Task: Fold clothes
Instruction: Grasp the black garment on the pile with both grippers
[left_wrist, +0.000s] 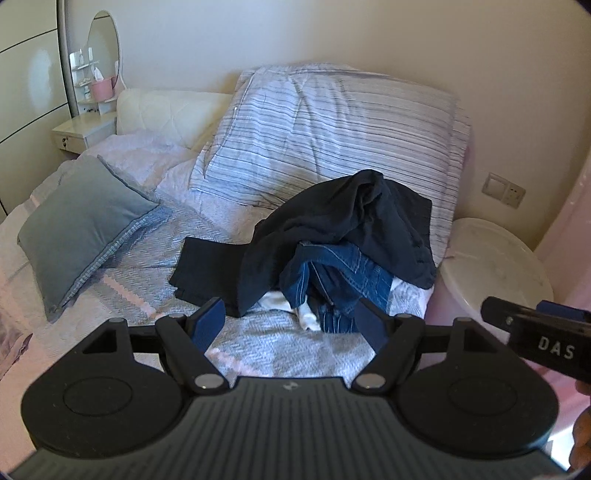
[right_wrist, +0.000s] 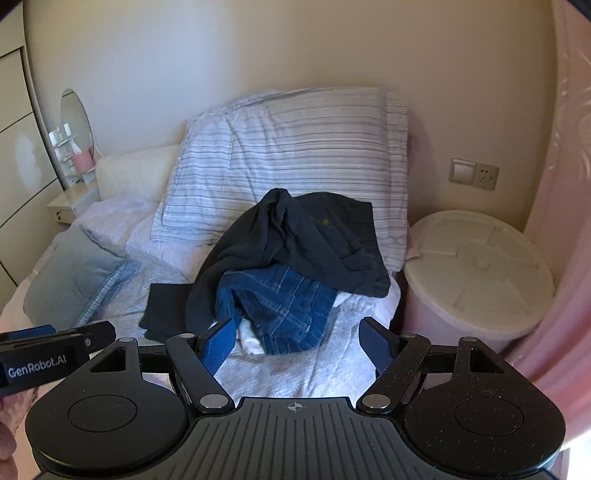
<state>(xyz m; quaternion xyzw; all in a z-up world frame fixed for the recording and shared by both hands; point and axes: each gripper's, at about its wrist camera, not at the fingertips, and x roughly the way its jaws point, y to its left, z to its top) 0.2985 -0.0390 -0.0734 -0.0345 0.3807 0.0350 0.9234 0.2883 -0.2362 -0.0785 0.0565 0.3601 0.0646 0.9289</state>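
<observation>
A heap of clothes lies on the bed: a dark navy garment draped over blue jeans, with a bit of white cloth under them. A folded dark garment lies flat to the left of the heap. The heap also shows in the right wrist view, navy garment over jeans. My left gripper is open and empty, just short of the heap. My right gripper is open and empty, also in front of the heap.
A folded striped duvet stands behind the heap. A grey-blue pillow lies at the left. A white round bin stands right of the bed, by a pink curtain. A nightstand with a mirror is at the back left.
</observation>
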